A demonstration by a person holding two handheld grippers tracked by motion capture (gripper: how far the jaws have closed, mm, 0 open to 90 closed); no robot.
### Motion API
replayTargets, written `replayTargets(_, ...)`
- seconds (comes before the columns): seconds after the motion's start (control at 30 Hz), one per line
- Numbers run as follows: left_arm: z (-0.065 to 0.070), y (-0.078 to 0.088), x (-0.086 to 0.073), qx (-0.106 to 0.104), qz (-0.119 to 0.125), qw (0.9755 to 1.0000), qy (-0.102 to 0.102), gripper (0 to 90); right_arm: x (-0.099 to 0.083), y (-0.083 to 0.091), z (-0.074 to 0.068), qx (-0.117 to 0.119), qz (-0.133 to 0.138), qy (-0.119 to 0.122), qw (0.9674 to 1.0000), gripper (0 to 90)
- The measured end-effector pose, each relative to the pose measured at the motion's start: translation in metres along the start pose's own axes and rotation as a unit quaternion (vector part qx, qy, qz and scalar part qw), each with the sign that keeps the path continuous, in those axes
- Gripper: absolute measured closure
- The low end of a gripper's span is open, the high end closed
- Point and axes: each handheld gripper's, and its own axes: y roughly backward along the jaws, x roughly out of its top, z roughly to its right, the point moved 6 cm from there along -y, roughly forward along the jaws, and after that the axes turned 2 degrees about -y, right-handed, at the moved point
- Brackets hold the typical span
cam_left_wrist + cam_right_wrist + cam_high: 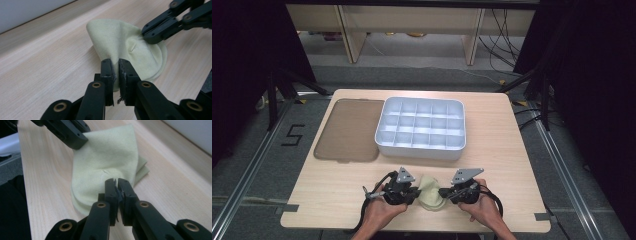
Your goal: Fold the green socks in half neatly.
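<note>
A pale yellow cloth (430,196) lies bunched on the wooden table near its front edge, between my two grippers. From the left, my left gripper (417,193) is shut on one edge of it; in the left gripper view the jaws pinch a raised fold of the cloth (117,37) at their tips (115,61). My right gripper (441,193) comes in from the right and is shut on the opposite side. In the right gripper view its tips (116,180) clamp the cloth (107,152), which is lifted into a ridge between both grips.
A white tray (421,149) divided into several compartments stands behind the cloth at mid-table. A flat brown lid (347,130) lies to its left. The table's front edge (412,227) runs just below the hands.
</note>
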Motion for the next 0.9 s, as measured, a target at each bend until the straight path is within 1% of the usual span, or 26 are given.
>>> replayTargets(0.03, 0.005, 0.001, 0.002, -0.003, 0.005, 0.9999, -0.01, 82.0, -0.001, -0.002, 0.0, 0.0, -0.005, -0.001, 1.0, 86.4)
replayTargets(0.07, 0.008, 0.001, 0.003, -0.002, 0.009, 0.9999, -0.013, 82.0, -0.001, -0.004, 0.001, -0.001, -0.006, 0.002, 1.0, 86.4)
replayTargets(0.1, 0.008, 0.001, 0.003, -0.002, 0.009, 0.9999, -0.013, 82.0, -0.001, -0.004, 0.001, -0.001, -0.006, 0.002, 1.0, 86.4)
replayTargets(0.13, 0.011, 0.001, 0.004, -0.002, 0.011, 0.9997, -0.021, 82.0, -0.001, -0.005, 0.001, 0.0, -0.004, -0.003, 1.0, 86.5)
replayTargets(0.17, 0.017, 0.002, 0.007, -0.007, 0.017, 0.9995, -0.025, 82.1, 0.0, -0.005, 0.001, 0.002, -0.005, -0.006, 1.0, 86.5)
replayTargets(0.2, 0.017, 0.002, 0.007, -0.007, 0.017, 0.9995, -0.025, 82.0, 0.0, -0.005, 0.001, 0.002, -0.005, -0.006, 1.0, 86.5)
replayTargets(0.23, 0.021, 0.002, 0.009, -0.007, 0.019, 0.9992, -0.035, 82.1, -0.001, -0.005, 0.002, 0.004, -0.004, -0.007, 1.0, 86.6)
replayTargets(0.27, 0.023, 0.002, 0.01, -0.007, 0.02, 0.9991, -0.036, 82.1, -0.001, -0.005, 0.002, 0.004, -0.004, -0.007, 1.0, 86.6)
replayTargets(0.3, 0.028, 0.002, 0.011, -0.013, 0.024, 0.9989, -0.038, 82.1, -0.001, -0.005, 0.002, 0.005, -0.005, -0.007, 0.9999, 86.5)
replayTargets(0.33, 0.031, 0.001, 0.011, -0.017, 0.024, 0.9987, -0.041, 82.1, -0.001, -0.005, 0.003, 0.006, -0.005, -0.007, 0.9999, 86.5)
replayTargets(0.37, 0.035, -0.001, 0.012, -0.015, 0.02, 0.9984, -0.051, 82.1, -0.001, -0.005, 0.003, 0.007, -0.004, -0.009, 0.9999, 86.6)
replayTargets(0.4, 0.038, -0.002, 0.012, -0.018, 0.018, 0.998, -0.058, 82.1, -0.001, -0.005, 0.003, 0.007, -0.003, -0.01, 0.9999, 86.6)
replayTargets(0.43, 0.043, -0.005, 0.012, -0.025, 0.018, 0.998, -0.056, 82.1, -0.001, -0.005, 0.003, 0.008, -0.003, -0.018, 0.9998, 86.6)
replayTargets(0.57, 0.047, -0.009, 0.014, -0.026, 0.018, 0.9977, -0.06, 82.1, -0.002, -0.005, 0.004, 0.008, -0.002, -0.019, 0.9998, 86.6)
replayTargets(0.6, 0.047, -0.01, 0.014, -0.026, 0.018, 0.9971, -0.07, 82.1, -0.002, -0.006, 0.004, 0.01, -0.001, -0.022, 0.9997, 86.6)
replayTargets(0.63, 0.049, -0.012, 0.014, -0.026, 0.012, 0.9968, -0.074, 82.2, -0.002, -0.005, 0.003, 0.013, -0.003, -0.027, 0.9996, 86.6)
replayTargets(0.67, 0.049, -0.012, 0.014, -0.026, 0.012, 0.9968, -0.074, 82.2, -0.002, -0.005, 0.004, 0.015, -0.003, -0.025, 0.9996, 86.6)
replayTargets(0.7, 0.049, -0.014, 0.013, -0.026, 0.011, 0.9963, -0.08, 82.2, -0.002, -0.005, 0.005, 0.015, -0.001, -0.027, 0.9995, 86.6)
replayTargets(0.73, 0.05, -0.015, 0.012, -0.026, 0.003, 0.9961, -0.085, 82.2, -0.002, -0.005, 0.005, 0.013, 0.0, -0.029, 0.9995, 86.6)
replayTargets(0.77, 0.051, -0.022, 0.011, -0.026, 0.002, 0.9966, -0.078, 82.3, -0.002, -0.005, 0.006, 0.014, 0.002, -0.032, 0.9994, 86.6)
replayTargets(0.8, 0.051, -0.022, 0.011, -0.026, 0.002, 0.9966, -0.078, 82.3, -0.002, -0.005, 0.006, 0.014, 0.002, -0.032, 0.9994, 86.6)
replayTargets(0.87, 0.052, -0.026, 0.01, -0.023, -0.005, 0.9953, -0.094, 82.3, -0.002, -0.004, 0.009, 0.01, 0.005, -0.031, 0.9995, 86.5)
replayTargets(0.9, 0.054, -0.029, 0.01, -0.025, -0.009, 0.9951, -0.095, 82.4, -0.002, -0.001, 0.011, 0.008, 0.004, -0.039, 0.9992, 86.3)
